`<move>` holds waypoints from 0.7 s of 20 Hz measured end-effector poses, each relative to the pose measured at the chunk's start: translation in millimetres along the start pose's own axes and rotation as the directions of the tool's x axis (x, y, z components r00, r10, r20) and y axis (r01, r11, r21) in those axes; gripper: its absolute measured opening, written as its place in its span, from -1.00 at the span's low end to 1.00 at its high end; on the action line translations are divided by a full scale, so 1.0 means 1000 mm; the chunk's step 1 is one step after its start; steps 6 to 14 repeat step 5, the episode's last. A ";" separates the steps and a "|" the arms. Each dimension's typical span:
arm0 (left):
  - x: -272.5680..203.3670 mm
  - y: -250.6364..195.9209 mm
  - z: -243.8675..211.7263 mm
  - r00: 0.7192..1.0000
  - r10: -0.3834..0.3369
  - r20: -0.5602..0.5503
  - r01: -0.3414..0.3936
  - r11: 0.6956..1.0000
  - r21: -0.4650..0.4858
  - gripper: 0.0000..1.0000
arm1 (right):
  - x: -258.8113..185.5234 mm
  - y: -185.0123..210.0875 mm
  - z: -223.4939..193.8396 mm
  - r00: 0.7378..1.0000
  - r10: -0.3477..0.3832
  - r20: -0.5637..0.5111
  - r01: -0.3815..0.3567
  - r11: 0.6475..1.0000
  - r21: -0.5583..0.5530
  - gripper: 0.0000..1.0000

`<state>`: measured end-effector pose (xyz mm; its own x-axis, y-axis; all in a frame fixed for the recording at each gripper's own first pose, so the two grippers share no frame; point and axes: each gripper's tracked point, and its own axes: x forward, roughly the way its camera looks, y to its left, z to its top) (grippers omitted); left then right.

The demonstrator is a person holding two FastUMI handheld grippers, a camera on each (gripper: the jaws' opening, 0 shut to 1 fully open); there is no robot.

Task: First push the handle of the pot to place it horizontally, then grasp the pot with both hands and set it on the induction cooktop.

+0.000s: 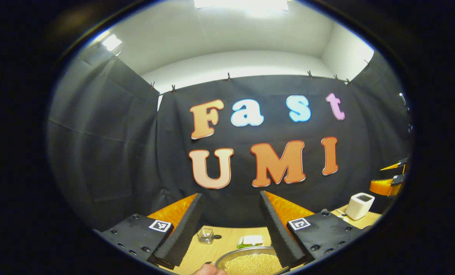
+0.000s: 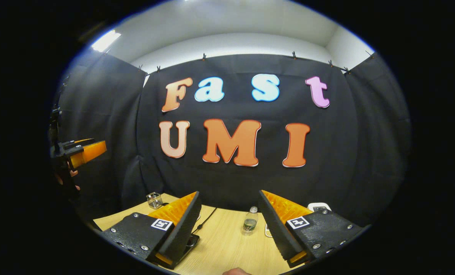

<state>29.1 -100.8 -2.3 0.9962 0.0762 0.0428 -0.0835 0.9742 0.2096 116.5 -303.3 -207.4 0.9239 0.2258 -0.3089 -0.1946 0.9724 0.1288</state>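
In the left gripper view a metal pot point(image 1: 233, 258) full of pale yellow grains sits on the wooden table at the bottom edge, low between my fingers. Its handle is hidden. My left gripper point(image 1: 231, 194) is open and raised above the pot, holding nothing. My right gripper point(image 2: 229, 193) is also open and empty, held over the table. The right gripper point(image 1: 387, 185) also shows at the far right of the left gripper view. At the far left of the right gripper view, a hand holds the left gripper point(image 2: 84, 149) up.
On the wooden table point(image 1: 231, 233) stand a small glass jar point(image 1: 205, 235), a green-and-white object point(image 1: 251, 240) and a white container point(image 1: 360, 205). The right gripper view has a water bottle point(image 2: 250, 220), the jar point(image 2: 154, 199), a cable point(image 2: 206, 218) and a dark flat object point(image 2: 192, 241).
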 end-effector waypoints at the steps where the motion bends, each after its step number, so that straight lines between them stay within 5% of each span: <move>1: -0.001 0.000 0.020 1.000 -0.002 0.030 0.003 1.000 -0.010 1.00 | -0.006 -0.006 0.016 0.999 -0.006 0.038 0.006 1.000 -0.008 0.87; 5: -0.021 0.006 0.096 0.989 0.001 0.147 0.005 0.999 -0.037 0.99 | -0.032 -0.032 0.067 0.993 -0.022 0.119 0.027 0.999 -0.042 0.96; 14: -0.021 0.006 0.096 0.989 0.001 0.147 0.005 0.999 -0.037 0.99 | -0.032 -0.032 0.067 0.993 -0.022 0.119 0.027 0.999 -0.042 0.96</move>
